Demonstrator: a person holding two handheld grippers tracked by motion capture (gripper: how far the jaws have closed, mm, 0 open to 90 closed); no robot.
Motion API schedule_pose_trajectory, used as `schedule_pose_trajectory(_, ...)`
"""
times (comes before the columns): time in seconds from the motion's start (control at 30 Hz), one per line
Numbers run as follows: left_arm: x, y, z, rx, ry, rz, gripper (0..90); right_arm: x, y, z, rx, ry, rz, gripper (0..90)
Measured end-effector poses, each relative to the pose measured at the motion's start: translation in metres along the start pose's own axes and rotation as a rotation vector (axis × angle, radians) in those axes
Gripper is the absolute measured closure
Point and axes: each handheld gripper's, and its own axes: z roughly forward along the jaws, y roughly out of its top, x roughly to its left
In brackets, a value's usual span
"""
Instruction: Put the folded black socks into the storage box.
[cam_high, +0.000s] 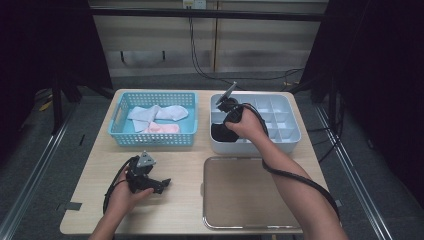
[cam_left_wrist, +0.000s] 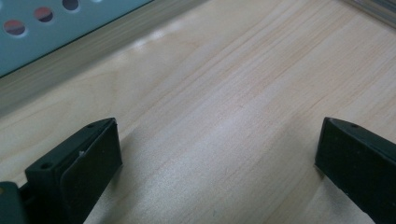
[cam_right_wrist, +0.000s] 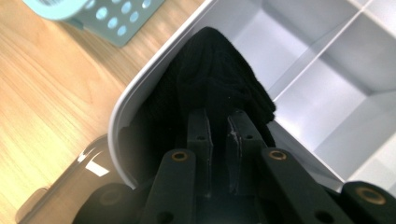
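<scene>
A black sock (cam_high: 219, 133) (cam_right_wrist: 215, 60) lies bunched in the front left compartment of a white divided organiser (cam_high: 295, 136) (cam_right_wrist: 122, 122). My right gripper (cam_high: 222, 125) (cam_right_wrist: 219, 116) points down into that compartment. Its jaws stand almost together, pinching a fold of the black cloth at their tips. My left gripper (cam_high: 162, 184) (cam_left_wrist: 217, 158) rests low over the bare wooden table at the front left. Its jaws are wide open with nothing between them.
A light blue perforated basket (cam_high: 117, 126) (cam_left_wrist: 46, 42) (cam_right_wrist: 112, 23) at the back left holds white socks (cam_high: 150, 114) and a pink sock (cam_high: 162, 128). A flat metal tray (cam_high: 240, 200) lies at the front right, just before the organiser. The organiser's other compartments (cam_right_wrist: 336, 93) hold nothing.
</scene>
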Motion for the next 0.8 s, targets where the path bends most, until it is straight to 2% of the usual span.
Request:
schedule_pose_trajectory(0.2, 0.0, 0.0, 0.0, -0.001, -0.001, 0.0, 0.0, 0.002, 0.002, 0.009, 0.014, 0.003, 0.001, 82.0)
schedule_pose_trajectory(0.37, 0.0, 0.0, 0.0, -0.001, 0.0, 0.001, 0.0, 0.001, -0.001, 0.02, 0.023, 0.031, 0.019, 82.5)
schedule_pose_trajectory(0.53, 0.0, 0.0, 0.0, -0.001, 0.0, 0.0, 0.0, 0.004, -0.004, 0.034, 0.05, 0.022, 0.014, 82.9)
schedule_pose_trajectory(0.67, 0.0, 0.0, 0.0, -0.001, -0.003, 0.0, 0.0, 0.002, -0.007, 0.04, 0.036, 0.04, 0.028, 83.2)
schedule_pose_trajectory(0.8, 0.0, 0.0, 0.001, -0.004, -0.004, -0.001, 0.0, 0.003, -0.007, 0.04, 0.033, 0.032, 0.019, 83.0)
